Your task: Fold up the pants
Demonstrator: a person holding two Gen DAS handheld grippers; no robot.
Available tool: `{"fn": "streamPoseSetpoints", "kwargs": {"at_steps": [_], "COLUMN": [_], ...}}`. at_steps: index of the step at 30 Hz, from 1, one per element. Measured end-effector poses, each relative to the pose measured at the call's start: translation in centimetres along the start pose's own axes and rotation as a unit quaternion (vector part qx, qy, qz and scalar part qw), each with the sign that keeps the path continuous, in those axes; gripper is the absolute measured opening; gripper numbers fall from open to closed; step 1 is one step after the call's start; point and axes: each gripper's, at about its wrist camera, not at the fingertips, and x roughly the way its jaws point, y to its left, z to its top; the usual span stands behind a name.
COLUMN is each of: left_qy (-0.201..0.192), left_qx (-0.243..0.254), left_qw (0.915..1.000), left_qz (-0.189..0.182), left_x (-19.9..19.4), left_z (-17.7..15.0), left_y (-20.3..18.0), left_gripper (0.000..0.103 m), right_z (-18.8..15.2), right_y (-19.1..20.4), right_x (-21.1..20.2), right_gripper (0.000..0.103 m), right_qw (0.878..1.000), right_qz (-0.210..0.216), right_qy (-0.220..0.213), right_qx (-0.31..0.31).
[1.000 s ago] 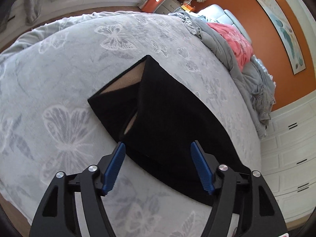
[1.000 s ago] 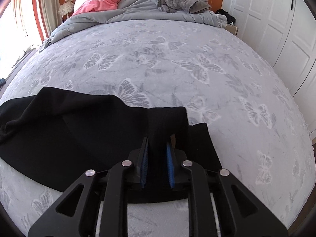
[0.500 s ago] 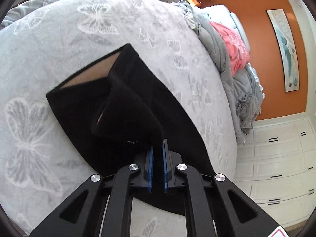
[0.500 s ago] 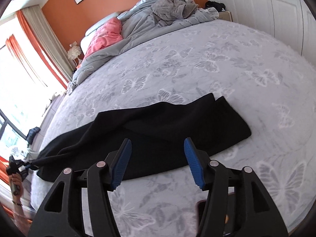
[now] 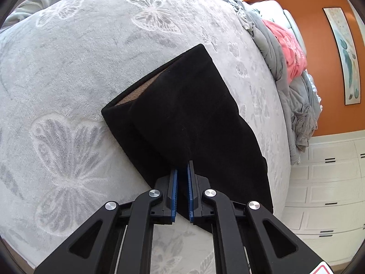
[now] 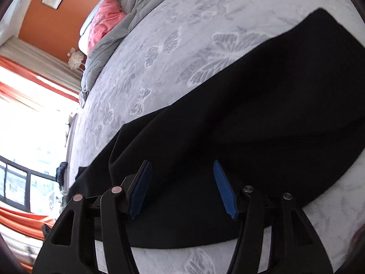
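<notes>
Black pants (image 5: 189, 114) lie on a grey bed cover with butterfly patterns (image 5: 68, 68). In the left wrist view my left gripper (image 5: 181, 171) is shut on the near edge of the pants, and the fabric rises from the bed into its blue pads (image 5: 174, 191). A tan lining shows at the far open end. In the right wrist view the pants (image 6: 262, 114) stretch across the bed. My right gripper (image 6: 181, 173) hovers open just over the dark cloth, blue fingers (image 6: 222, 187) apart, pressing on nothing.
A rumpled grey duvet (image 5: 294, 91) and a pink blanket (image 5: 289, 48) are piled at the head of the bed by the orange wall. White drawers (image 5: 328, 182) stand beside the bed. A bright window with orange curtains (image 6: 27, 105) is at the left of the right wrist view.
The left gripper went from open to shut on the pants' edge and drew it closer. The right gripper let go of the fabric, opened, rolled and dropped low over the pants.
</notes>
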Motion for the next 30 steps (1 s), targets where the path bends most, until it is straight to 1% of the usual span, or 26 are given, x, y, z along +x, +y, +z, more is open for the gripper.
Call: {"fn": "streamPoseSetpoints", "kwargs": {"at_steps": [1, 2, 3, 5, 7, 8, 9, 10, 12, 13, 14, 15, 16, 17, 18, 19, 20, 22, 23, 26, 27, 28, 29, 30], "left_qy": [0.003, 0.005, 0.004, -0.003, -0.013, -0.015, -0.013, -0.007, 0.010, 0.019, 0.026, 0.028, 0.027, 0.025, 0.022, 0.021, 0.021, 0.019, 0.017, 0.012, 0.011, 0.011, 0.013, 0.014], "left_qx": [0.002, 0.001, 0.001, 0.011, 0.031, 0.041, 0.051, 0.057, 0.052, 0.041, 0.028, 0.019, 0.016, 0.018, 0.020, 0.019, 0.019, 0.016, 0.016, 0.014, 0.009, 0.004, 0.001, -0.004], "left_qw": [1.0000, 1.0000, 1.0000, 0.9999, 0.9992, 0.9989, 0.9986, 0.9983, 0.9980, 0.9980, 0.9984, 0.9987, 0.9988, 0.9989, 0.9989, 0.9988, 0.9987, 0.9985, 0.9983, 0.9978, 0.9977, 0.9976, 0.9974, 0.9972], "left_qz": [0.004, 0.003, 0.001, -0.009, -0.022, -0.018, -0.007, 0.011, 0.036, 0.044, 0.042, 0.039, 0.037, 0.035, 0.036, 0.039, 0.042, 0.049, 0.054, 0.065, 0.066, 0.068, 0.071, 0.073], "left_x": [0.2, 0.3, 0.3, -0.4, -1.3, -1.6, -1.6, -1.1, 0.3, 1.0, 1.5, 1.8, 1.8, 1.7, 1.6, 1.4, 1.4, 1.6, 1.7, 1.9, 1.9, 2.0, 2.0, 2.1], "left_z": [0.2, 0.4, 0.6, 1.0, 1.1, 0.9, 0.6, 0.4, 0.1, -0.1, -0.2, -0.3, -0.5, -0.5, -0.5, -0.6, -0.6, -0.6, -0.6, -0.8, -0.8, -0.9, -0.8, -0.8], "left_y": [-0.2, -0.3, -0.5, -1.3, -2.1, -2.3, -2.3, -2.0, -0.9, -0.1, 0.5, 1.0, 1.3, 1.3, 1.2, 1.3, 1.2, 1.1, 1.0, 0.4, 0.5, 0.3, 0.3, 0.2], "left_gripper": [0.006, 0.006, 0.006, 0.006, 0.006, 0.006, 0.006, 0.006, 0.007, 0.007, 0.007, 0.008, 0.008, 0.009, 0.009, 0.010, 0.010, 0.011, 0.012, 0.012, 0.012, 0.012, 0.012, 0.013], "right_z": [0.4, 1.0, 1.6, 2.3, 1.7, 0.8, 0.0, -1.1, -3.0, -3.8, -4.4, -4.7, -4.6, -4.2, -3.7, -3.1, -2.4, -0.2, 0.8, 3.6, 4.3, 5.1, 5.6, 6.5], "right_y": [0.0, 0.2, 0.6, 2.4, 4.9, 5.5, 5.4, 4.5, 1.7, 0.0, -1.2, -2.1, -2.5, -2.5, -2.5, -2.6, -2.9, -4.0, -4.6, -6.3, -6.4, -6.2, -6.2, -6.0], "right_x": [0.3, 0.5, 0.2, -2.3, -6.5, -8.3, -9.0, -8.8, -6.4, -5.0, -4.3, -4.6, -5.6, -6.9, -8.6, -10.0, -11.3, -12.8, -13.1, -11.5, -10.7, -9.5, -8.8, -7.2], "right_gripper": [0.039, 0.005, 0.003, 0.003, 0.003, 0.003, 0.003, 0.003, 0.004, 0.011, 0.014, 0.014, 0.019, 0.033, 0.043, 0.056, 0.062, 0.062, 0.062, 0.063, 0.063, 0.062, 0.059, 0.048], "right_qw": [1.000, 1.000, 1.000, 0.997, 0.991, 0.987, 0.986, 0.987, 0.990, 0.989, 0.987, 0.988, 0.990, 0.990, 0.989, 0.988, 0.987, 0.984, 0.984, 0.989, 0.991, 0.992, 0.992, 0.992], "right_qz": [0.010, 0.006, 0.001, 0.041, 0.061, 0.049, 0.028, 0.001, -0.042, -0.071, -0.094, -0.092, -0.084, -0.090, -0.092, -0.091, -0.092, -0.103, -0.103, -0.087, -0.080, -0.083, -0.087, -0.092], "right_qy": [-0.010, -0.019, -0.030, -0.067, -0.107, -0.120, -0.120, -0.103, -0.036, -0.008, 0.009, 0.007, -0.006, -0.022, -0.046, -0.071, -0.091, -0.121, -0.130, -0.114, -0.105, -0.095, -0.090, -0.078], "right_qx": [0.008, 0.008, 0.009, 0.000, -0.058, -0.091, -0.113, -0.126, -0.131, -0.128, -0.130, -0.124, -0.113, -0.106, -0.102, -0.100, -0.097, -0.075, -0.059, -0.025, -0.022, -0.022, -0.024, -0.025]}}
